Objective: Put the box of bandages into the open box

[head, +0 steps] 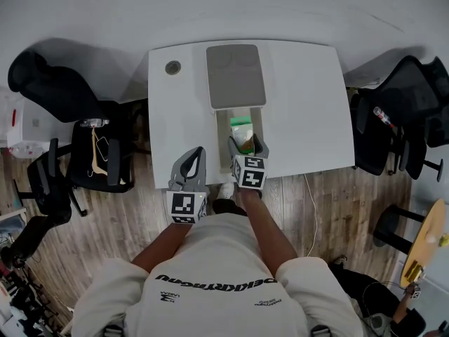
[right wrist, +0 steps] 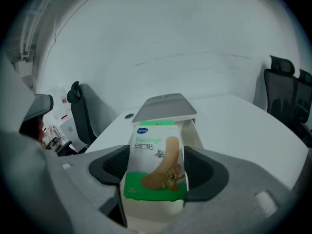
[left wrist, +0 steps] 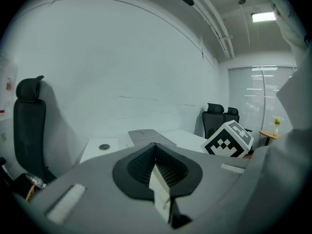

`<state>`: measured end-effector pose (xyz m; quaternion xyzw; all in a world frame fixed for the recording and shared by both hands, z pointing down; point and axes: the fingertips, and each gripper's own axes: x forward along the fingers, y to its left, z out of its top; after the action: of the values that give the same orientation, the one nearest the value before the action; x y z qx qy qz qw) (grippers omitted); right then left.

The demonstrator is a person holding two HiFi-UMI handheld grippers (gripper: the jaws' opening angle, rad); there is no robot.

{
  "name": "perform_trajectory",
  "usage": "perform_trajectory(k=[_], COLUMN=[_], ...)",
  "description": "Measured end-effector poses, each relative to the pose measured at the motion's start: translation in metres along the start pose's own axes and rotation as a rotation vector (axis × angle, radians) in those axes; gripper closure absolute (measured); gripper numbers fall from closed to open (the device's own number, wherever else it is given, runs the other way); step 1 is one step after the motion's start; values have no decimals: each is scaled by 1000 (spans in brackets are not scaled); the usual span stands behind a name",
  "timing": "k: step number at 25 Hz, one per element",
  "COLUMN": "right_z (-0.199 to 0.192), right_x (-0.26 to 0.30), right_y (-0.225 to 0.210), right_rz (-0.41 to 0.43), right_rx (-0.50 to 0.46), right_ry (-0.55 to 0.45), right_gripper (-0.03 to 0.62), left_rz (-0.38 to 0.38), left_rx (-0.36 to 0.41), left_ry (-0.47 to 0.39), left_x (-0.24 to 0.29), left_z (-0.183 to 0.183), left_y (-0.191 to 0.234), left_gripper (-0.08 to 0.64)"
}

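The bandage box (head: 242, 133) is white and green with a cartoon plaster printed on it. My right gripper (head: 247, 142) is shut on it, one jaw on each side, seen close in the right gripper view (right wrist: 156, 165). It hangs over the near end of the open box (head: 223, 126), whose grey lid (head: 236, 76) lies folded back on the white table (head: 309, 111). In the right gripper view the lid (right wrist: 165, 107) and a cream box wall (right wrist: 198, 133) show behind it. My left gripper (head: 197, 154) is shut and empty at the table's front edge, left of the box; its jaws (left wrist: 156, 150) meet.
A round cable hole (head: 172, 67) sits at the table's back left corner. Black office chairs stand to the left (head: 49, 83) and right (head: 410, 104). A chair with hangers (head: 98, 156) is close by the table's left side. The floor is wood.
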<state>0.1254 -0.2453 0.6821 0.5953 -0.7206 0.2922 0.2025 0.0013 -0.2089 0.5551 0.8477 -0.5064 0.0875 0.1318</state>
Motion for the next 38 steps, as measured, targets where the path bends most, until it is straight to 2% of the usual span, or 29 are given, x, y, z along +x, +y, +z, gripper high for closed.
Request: perform_trajectory(k=[38], right_z=[-28], right_x=[39], right_y=[-14], right_rz=[-28], right_rx=[2], right_ry=[168], right_gripper=[247], left_rz=[33], left_rx=[-11], left_ry=[25], left_x=[1], left_z=[-10], left_y=[8], left_gripper=[560])
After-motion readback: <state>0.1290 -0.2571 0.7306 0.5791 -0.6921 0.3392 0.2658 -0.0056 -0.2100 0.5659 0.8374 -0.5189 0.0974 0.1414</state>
